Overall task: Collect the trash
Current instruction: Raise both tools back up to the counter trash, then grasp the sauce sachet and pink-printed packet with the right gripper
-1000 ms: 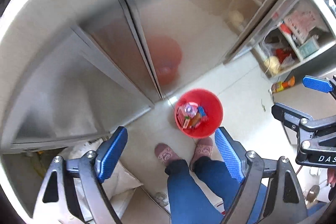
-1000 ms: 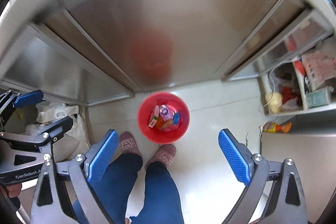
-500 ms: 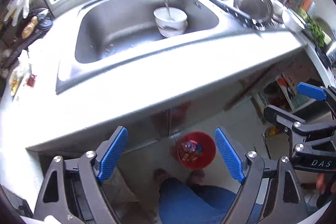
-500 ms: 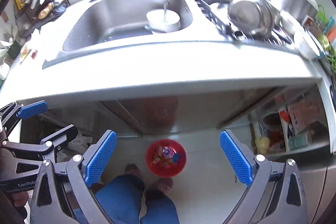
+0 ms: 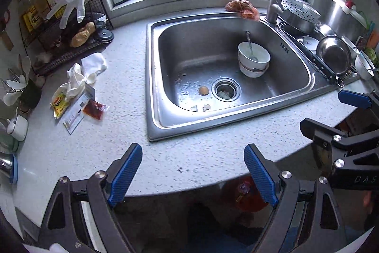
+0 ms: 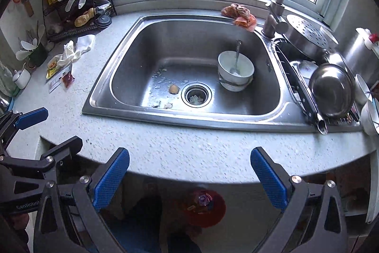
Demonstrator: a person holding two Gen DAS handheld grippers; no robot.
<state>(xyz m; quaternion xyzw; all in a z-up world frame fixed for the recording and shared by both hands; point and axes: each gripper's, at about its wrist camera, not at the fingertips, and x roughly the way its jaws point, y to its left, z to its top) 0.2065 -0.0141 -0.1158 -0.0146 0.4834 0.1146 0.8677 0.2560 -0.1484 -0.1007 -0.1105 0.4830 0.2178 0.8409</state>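
Both the left gripper [image 5: 193, 172] and right gripper [image 6: 189, 176] hang wide and empty (the right's jaws opening) above the desk's [image 5: 201, 155] front edge; wrappers [image 5: 71, 106] litter its left end.

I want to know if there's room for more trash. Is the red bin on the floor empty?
Not empty: the red bin under the counter edge shows colourful wrappers inside. How full it is, cannot tell.

Speckled grey countertop [image 5: 123, 77], steel sink [image 5: 279, 96], red bin [image 6: 203, 210], white bowl [image 5: 254, 56]
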